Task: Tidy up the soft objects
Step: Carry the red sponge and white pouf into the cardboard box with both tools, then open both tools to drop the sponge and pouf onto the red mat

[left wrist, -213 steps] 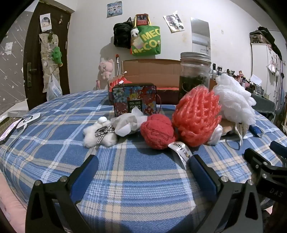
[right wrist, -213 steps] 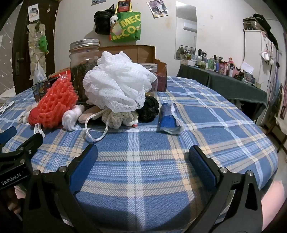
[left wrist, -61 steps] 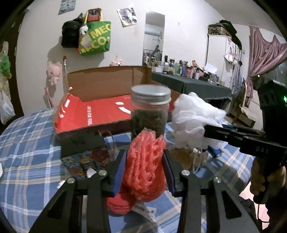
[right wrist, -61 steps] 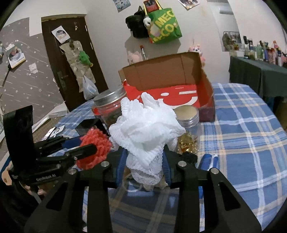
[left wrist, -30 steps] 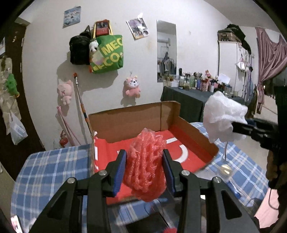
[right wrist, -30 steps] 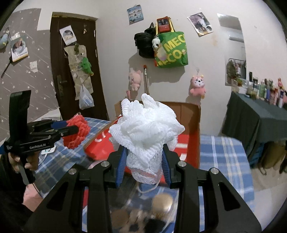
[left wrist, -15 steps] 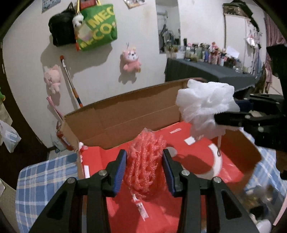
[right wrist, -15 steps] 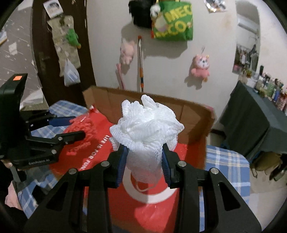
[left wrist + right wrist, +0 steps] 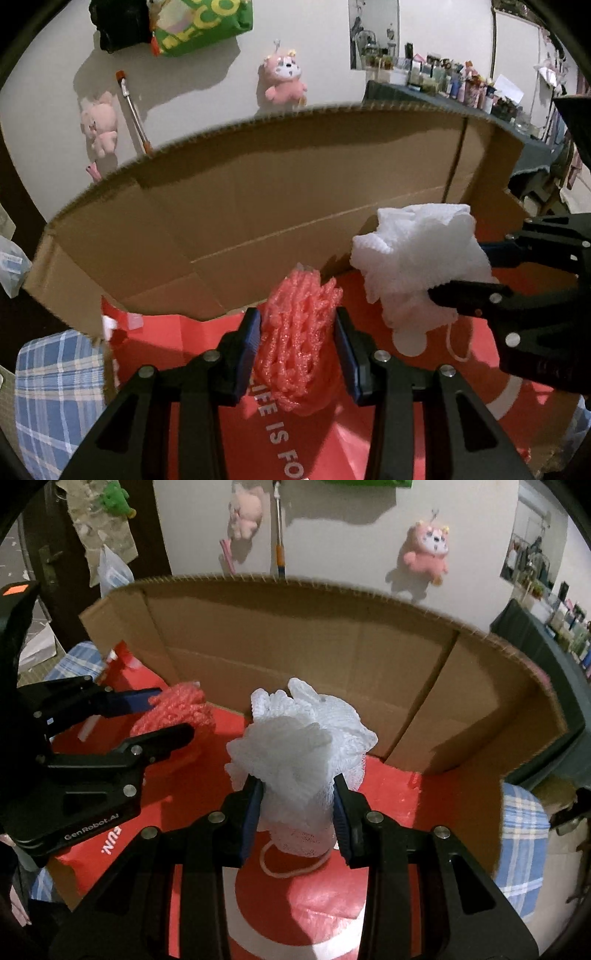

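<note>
My left gripper (image 9: 298,350) is shut on a red mesh bath pouf (image 9: 297,343) and holds it low inside the open cardboard box (image 9: 258,206), over its red lining (image 9: 310,450). My right gripper (image 9: 298,818) is shut on a white mesh bath pouf (image 9: 301,753), also inside the box, just right of the red one. The white pouf (image 9: 417,269) and right gripper show at the right of the left wrist view. The red pouf (image 9: 177,710) shows at the left of the right wrist view. The white pouf's cord (image 9: 288,867) hangs onto the lining.
The box's brown back wall (image 9: 314,653) and right side wall (image 9: 491,709) rise close ahead. The blue plaid tablecloth (image 9: 48,391) shows outside the box at the left. Pink plush toys (image 9: 284,79) hang on the wall behind.
Both grippers have moved forward and down into the box with their poufs. The back wall now fills more of both views.
</note>
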Motion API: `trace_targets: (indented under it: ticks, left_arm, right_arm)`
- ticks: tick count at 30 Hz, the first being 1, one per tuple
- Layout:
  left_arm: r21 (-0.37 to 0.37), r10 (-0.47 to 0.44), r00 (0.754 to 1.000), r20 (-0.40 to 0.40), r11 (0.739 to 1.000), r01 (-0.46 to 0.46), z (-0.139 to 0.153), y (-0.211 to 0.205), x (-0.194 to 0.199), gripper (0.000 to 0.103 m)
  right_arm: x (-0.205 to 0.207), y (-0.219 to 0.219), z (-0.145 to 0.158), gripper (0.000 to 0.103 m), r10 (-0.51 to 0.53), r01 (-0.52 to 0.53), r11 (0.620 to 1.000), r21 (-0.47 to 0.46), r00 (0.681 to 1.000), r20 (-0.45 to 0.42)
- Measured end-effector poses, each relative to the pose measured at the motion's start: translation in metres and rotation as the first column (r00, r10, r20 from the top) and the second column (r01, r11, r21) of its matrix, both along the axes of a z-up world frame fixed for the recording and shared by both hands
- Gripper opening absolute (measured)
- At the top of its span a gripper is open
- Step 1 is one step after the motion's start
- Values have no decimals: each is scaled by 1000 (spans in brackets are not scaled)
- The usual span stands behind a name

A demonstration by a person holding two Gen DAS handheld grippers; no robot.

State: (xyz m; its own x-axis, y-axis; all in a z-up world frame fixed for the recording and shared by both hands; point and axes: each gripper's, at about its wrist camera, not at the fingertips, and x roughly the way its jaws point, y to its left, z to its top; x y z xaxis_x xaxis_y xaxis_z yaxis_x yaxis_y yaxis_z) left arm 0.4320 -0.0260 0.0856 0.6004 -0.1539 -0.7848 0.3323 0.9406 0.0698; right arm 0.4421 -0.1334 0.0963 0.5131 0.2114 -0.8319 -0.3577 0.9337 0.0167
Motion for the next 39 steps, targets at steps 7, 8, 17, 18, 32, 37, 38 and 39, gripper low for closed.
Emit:
trace_targets:
  ticks: [7,8,17,18,32,37,38,39]
  left_arm:
    - [-4,14,1000,-5,1000,-14,-5,1,2,44]
    - [-4,14,1000,-5,1000,-14,-5,0,3,45]
    - [1,13,1000,-5,1000,-13,-4,1,3,46]
    - [2,14,1000,-5,1000,-14,-4,1,3,47]
    - [-5,25,1000,-5,1000,-25,-2,7,-2,66]
    - [-9,41,999,7,999,-41,3,11,-6,73]
    - [-12,45,999,9,999,-45,5,11,-7,75]
    - [-15,49,999,13,999,-49,7,12,-8,76]
  right_arm:
    - [6,0,-9,34,7,-8,1000,-11,999,-35]
    - [7,-1,-9,35,6,-6,1000,-14,999,-34]
    - [6,-2,-12,42,0,-1,1000,-7,999,-47]
    - [6,-2,-12,44,-2,2,1000,-9,999,-46]
    - [5,-10,-13,62,-31,30,999,-11,998,-48]
    - [2,-11,-7,69,-37,36,999,-17,999,-29]
    - [2,-11,-5,71,-40,40,999,-18,999,-24]
    - [0,-11,-3,73,-43,42,999,-17,999,-21]
